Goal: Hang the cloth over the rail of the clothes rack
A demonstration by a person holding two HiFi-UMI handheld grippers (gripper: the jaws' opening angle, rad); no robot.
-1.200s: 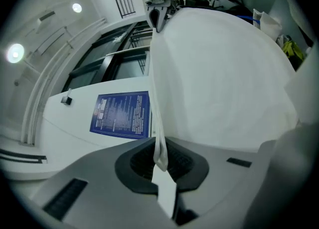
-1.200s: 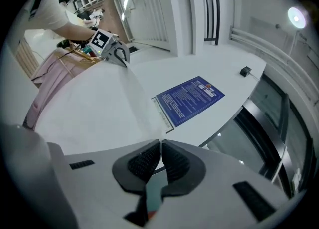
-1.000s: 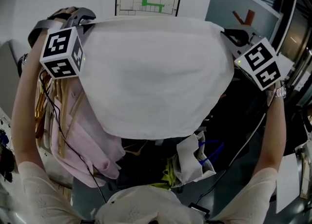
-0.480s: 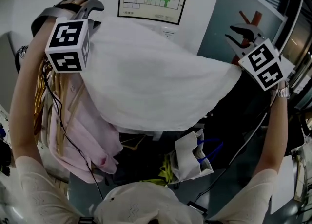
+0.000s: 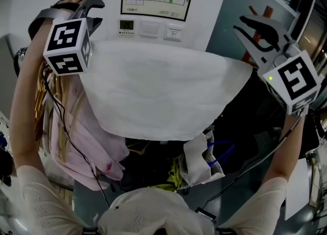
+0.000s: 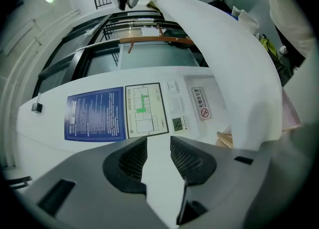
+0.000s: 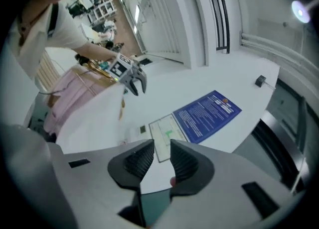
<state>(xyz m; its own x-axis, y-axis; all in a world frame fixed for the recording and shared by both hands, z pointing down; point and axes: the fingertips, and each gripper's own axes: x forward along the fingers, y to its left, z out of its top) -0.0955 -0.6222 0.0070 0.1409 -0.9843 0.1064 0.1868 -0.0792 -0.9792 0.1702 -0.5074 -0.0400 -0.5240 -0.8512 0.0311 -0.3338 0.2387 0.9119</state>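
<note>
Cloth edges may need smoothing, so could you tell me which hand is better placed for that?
Left, probably: the left tool, open, sits close beside the cloth; the right tool, also open, stands well clear.

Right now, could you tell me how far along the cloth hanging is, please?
Done: the white cloth hangs draped on its own; the rail beneath it is hidden. In hand: nothing. The left tool and right tool have just opened, with nothing between their jaws. Left: perhaps only drawing both tools away.
</note>
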